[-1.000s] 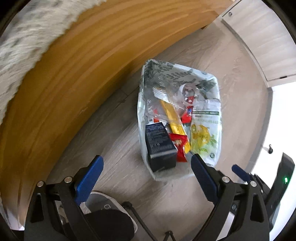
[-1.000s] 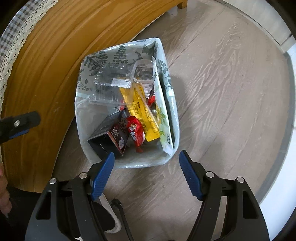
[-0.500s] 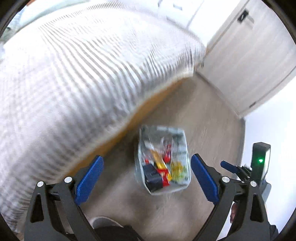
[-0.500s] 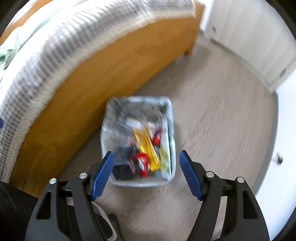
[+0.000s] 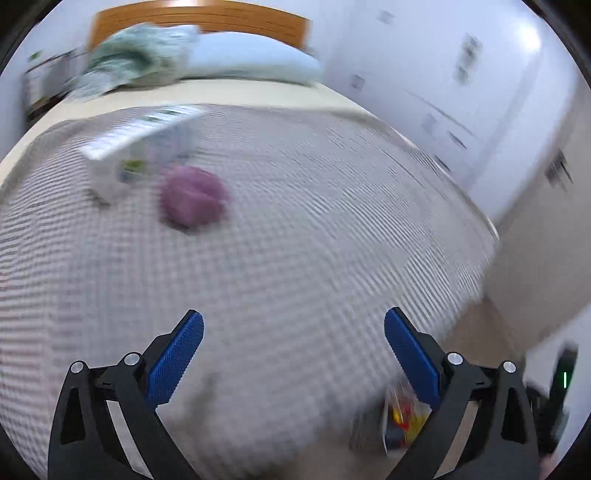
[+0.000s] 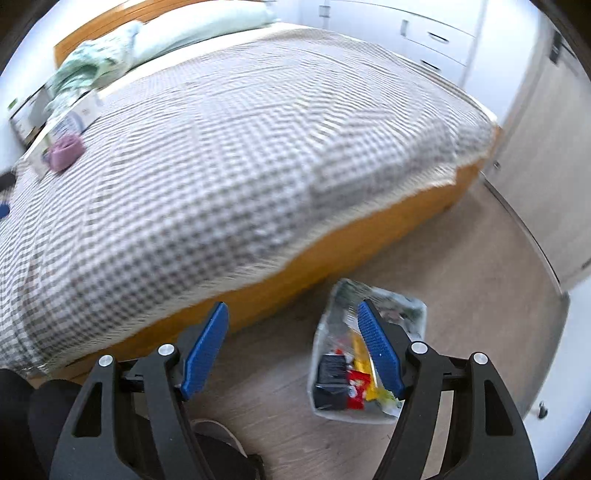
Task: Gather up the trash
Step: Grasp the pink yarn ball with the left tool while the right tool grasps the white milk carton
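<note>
Both grippers are empty, with the blue pads standing wide apart. The left gripper (image 5: 293, 354) is over the bed (image 5: 295, 229), which has a grey-and-white checked cover, and nothing is between its fingers. The right gripper (image 6: 293, 347) is over the wooden floor (image 6: 480, 295) beside the bed's orange-brown wooden side, also released. The trash bag (image 6: 369, 354) — a clear bag with a leaf print — stands open on the floor just beside the bed frame; in the right wrist view it lies partly behind the right finger of the right gripper, not touched by it. Inside the bag I can see a black box (image 6: 330, 380), a red wrapper (image 6: 357, 387) and a yellow wrapper (image 6: 360, 350). In the left wrist view the same bag shows only as a blurred shape at the lower right, behind the gripper's right finger. On the bed, far from both grippers, a purple crumpled thing (image 5: 192, 199) lies near a white flat box (image 5: 140, 133) — the view is blurred, so I cannot tell what they are exactly. A pale green pillow (image 6: 199, 26) lies at the wooden headboard.
</note>
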`<state>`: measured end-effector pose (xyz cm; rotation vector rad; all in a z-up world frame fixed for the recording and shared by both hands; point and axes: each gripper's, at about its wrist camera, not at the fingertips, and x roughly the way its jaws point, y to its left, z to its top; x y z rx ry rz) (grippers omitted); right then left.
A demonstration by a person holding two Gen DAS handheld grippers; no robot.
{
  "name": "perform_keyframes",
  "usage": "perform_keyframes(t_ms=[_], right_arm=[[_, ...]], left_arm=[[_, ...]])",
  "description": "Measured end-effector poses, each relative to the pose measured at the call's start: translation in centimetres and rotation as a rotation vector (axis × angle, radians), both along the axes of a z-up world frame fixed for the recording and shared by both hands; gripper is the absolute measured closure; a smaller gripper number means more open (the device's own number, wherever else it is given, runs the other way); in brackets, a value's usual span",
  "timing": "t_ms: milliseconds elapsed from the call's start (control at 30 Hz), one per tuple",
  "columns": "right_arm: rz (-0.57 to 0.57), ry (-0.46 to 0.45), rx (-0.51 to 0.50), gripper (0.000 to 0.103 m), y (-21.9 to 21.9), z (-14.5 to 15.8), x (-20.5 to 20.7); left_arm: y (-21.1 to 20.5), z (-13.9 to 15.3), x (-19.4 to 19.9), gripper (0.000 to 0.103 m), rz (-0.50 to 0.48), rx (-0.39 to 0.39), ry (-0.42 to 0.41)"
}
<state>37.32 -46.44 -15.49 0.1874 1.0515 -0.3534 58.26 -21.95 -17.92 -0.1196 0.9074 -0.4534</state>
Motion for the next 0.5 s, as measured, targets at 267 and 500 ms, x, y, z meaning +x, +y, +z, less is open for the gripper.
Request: perform_keyframes(t_ms=[267, 500], right_arm=[[0.083, 0.007, -0.053, 0.033, 2.3, 1.1, 2.9], [0.089, 0.036, -0.057, 0.033, 2.3, 0.5, 4.8]], left_arm=[[5.9, -1.5, 18.9, 0.029, 0.172, -0.056, 0.277], [1.7, -6.6, 27.1, 0.051, 0.171, 0.113, 0.413]])
